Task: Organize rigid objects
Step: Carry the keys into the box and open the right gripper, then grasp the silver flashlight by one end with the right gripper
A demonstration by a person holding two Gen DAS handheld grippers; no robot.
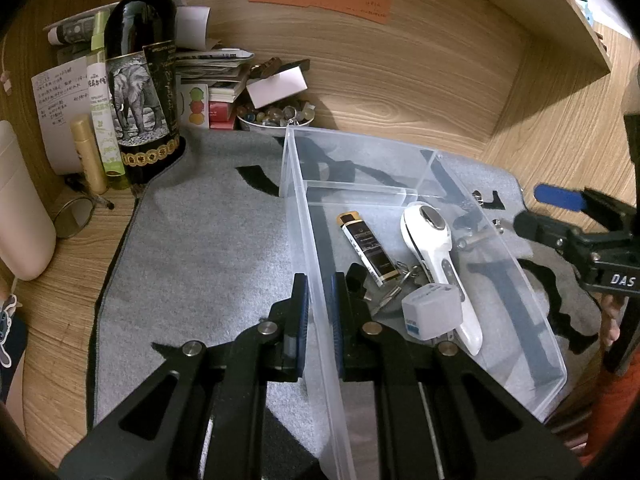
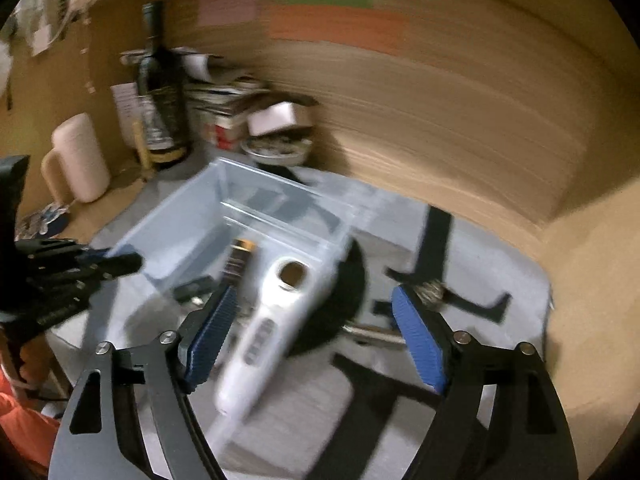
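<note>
The left gripper (image 1: 320, 316) is clamping the clear bin's (image 1: 532, 312) wall; the right gripper (image 2: 316, 336) is gaping empty above the white handheld device (image 1: 436, 264), apparently inside. Losing that clamp could let the bin skid.

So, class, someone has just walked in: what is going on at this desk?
A person with a gripper in each hand is sorting small items into a clear plastic bin. The left gripper is shut on the bin's near wall. The right gripper is open, empty. A white handheld device, a lighter and a small cube lie inside.
</note>
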